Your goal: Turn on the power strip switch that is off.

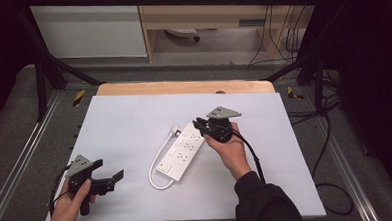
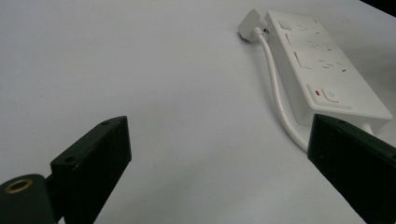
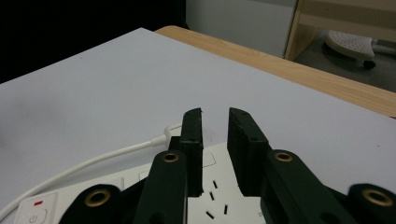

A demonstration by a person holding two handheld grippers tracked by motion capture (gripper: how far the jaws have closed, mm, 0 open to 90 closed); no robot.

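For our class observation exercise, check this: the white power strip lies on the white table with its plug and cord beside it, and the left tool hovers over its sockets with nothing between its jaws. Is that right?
One detail is wrong: it is the right tool that hovers over the power strip's sockets, as the high view shows. The left tool is off to the side above the bare white table. The rest holds.

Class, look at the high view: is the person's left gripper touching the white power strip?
No: the left gripper hangs open near the table's front left, with bare white tabletop between it and the power strip.
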